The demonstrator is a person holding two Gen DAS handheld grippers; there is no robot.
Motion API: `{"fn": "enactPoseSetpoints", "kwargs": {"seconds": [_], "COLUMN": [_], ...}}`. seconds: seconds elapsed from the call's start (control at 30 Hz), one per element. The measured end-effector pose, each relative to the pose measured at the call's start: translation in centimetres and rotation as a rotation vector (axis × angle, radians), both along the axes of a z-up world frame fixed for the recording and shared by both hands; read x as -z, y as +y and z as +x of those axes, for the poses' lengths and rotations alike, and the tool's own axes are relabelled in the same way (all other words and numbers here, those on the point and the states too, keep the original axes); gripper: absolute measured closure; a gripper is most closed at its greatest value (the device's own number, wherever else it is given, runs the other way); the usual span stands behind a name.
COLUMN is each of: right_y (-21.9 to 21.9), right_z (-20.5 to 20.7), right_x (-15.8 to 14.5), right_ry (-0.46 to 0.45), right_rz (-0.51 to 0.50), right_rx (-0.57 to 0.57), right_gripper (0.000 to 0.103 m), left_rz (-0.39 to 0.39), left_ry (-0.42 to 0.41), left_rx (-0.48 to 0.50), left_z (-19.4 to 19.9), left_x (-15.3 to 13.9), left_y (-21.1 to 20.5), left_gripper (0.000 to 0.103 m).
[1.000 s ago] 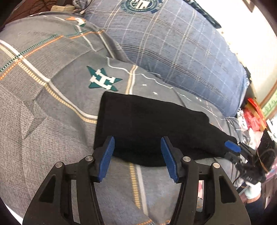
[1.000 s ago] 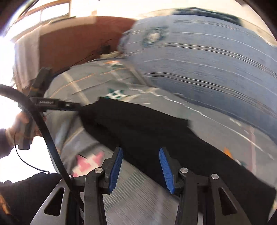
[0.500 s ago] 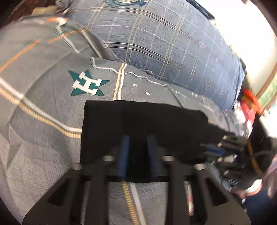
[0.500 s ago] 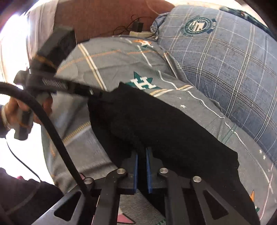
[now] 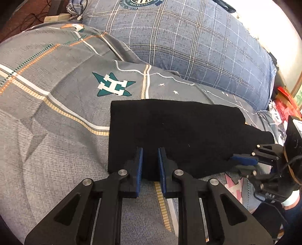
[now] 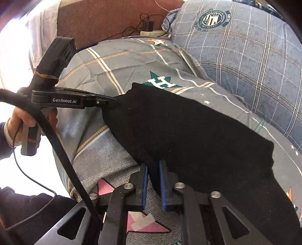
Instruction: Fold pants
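Black pants lie partly folded on a grey patterned bedspread. My left gripper is shut on the near edge of the pants, with black cloth between its blue pads. My right gripper is shut on the near edge of the pants further along. In the left wrist view the right gripper shows at the right, pinching the cloth. In the right wrist view the left gripper shows at the left, clamped on the pants' corner.
A large blue plaid pillow lies behind the pants. A brown headboard with cables and a charger stands at the back. The bed's edge drops off near my grippers; red clutter sits at the far right.
Both grippers were open a second ago and have closed on the near edge of the pants. The cloth is pulled slightly taut between them.
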State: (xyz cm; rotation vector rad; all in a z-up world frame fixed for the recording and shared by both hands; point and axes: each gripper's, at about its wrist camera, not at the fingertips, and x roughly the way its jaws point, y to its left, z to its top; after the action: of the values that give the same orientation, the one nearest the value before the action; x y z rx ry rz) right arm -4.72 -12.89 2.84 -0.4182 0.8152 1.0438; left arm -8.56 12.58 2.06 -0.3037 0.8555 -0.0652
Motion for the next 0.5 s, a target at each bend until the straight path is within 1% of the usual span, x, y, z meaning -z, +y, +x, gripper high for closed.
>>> {"fn": "enactPoseSetpoints", "kwargs": {"seconds": [0.07, 0.13, 0.2, 0.33, 0.5], "right_y": [0.1, -0.1, -0.8, -2.9, -5.6], "right_z": [-0.6, -1.2, -1.5, -0.7, 0.1], "right_x": [-0.4, -1.1, -2.1, -3.3, -3.7], "right_ry": [-0.011, -0.040, -0.053, -0.017, -0.007], "right_rz": [-0.019, -0.014, 0.016, 0.077, 0.077], "right_rx": [-0.008, -0.004, 0.019, 0.104, 0.206], "right_gripper": [0.067, 0.067, 0.067, 0.066, 0.066], "left_rz": [0.002, 0.007, 0.036, 0.084, 0.096], "left_ry": [-0.002, -0.001, -0.005, -0.027, -0.046], "left_rx": [-0.016, -0.028, -0.039, -0.035, -0.016], "left_z": [-0.1, -0.2, -0.4, -0.7, -0.5], "left_x": [-0.3, -0.6, -1.1, -2.0, -2.9], "left_y": [0.1, 0.1, -0.3, -1.4, -3.0], "left_gripper": [0.088, 0.088, 0.088, 0.088, 0.087]}}
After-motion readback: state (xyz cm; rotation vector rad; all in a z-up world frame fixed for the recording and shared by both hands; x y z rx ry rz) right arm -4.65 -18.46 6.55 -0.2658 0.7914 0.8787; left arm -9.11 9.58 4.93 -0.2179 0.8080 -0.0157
